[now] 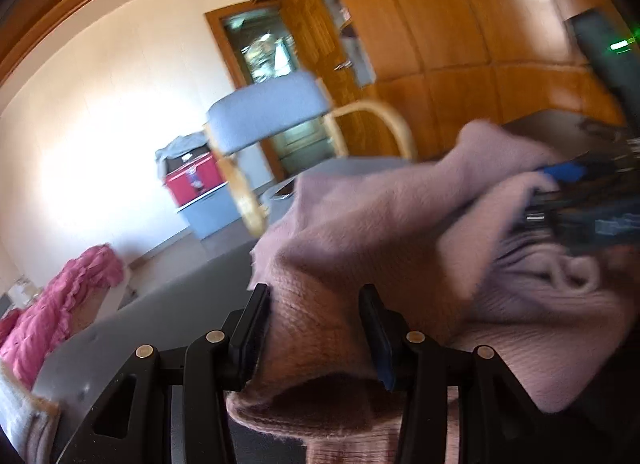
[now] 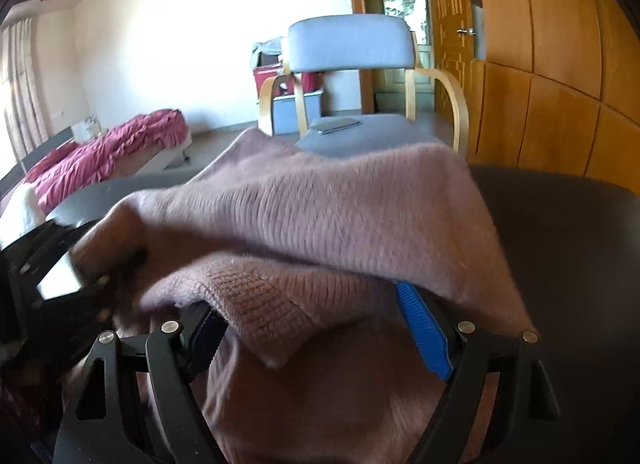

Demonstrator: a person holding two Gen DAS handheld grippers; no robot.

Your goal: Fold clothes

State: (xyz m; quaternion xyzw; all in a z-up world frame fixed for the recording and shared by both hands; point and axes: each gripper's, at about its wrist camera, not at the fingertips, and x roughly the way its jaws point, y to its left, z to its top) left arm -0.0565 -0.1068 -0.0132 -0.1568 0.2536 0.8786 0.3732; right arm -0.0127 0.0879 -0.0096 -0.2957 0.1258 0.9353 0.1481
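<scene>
Both our grippers stand released around the pink sweater (image 2: 320, 208).
Left gripper (image 1: 316, 304) and right gripper (image 2: 308, 304) straddle loose folds on the dark table (image 2: 560, 244).

- A home is shown, and the room looks like a bedroom.
- A bed (image 2: 152, 152) with a pink ruffled cover (image 2: 116, 148) is seen at the left of the right wrist view.
- Pale curtains (image 2: 16, 84) are hung at the far left edge.
- A chair (image 2: 348, 44) with a grey back and bent wooden arms is placed in the middle, near the top.
- A phone (image 2: 336, 125) is laid on the chair's seat.
- Tall wooden cupboard doors (image 2: 560, 64) fill the right side.
- A wooden door (image 2: 448, 16) stands open at the upper right.
- A red and grey box (image 1: 200, 188) is set by the white wall (image 1: 100, 124), left of middle in the left wrist view.
</scene>
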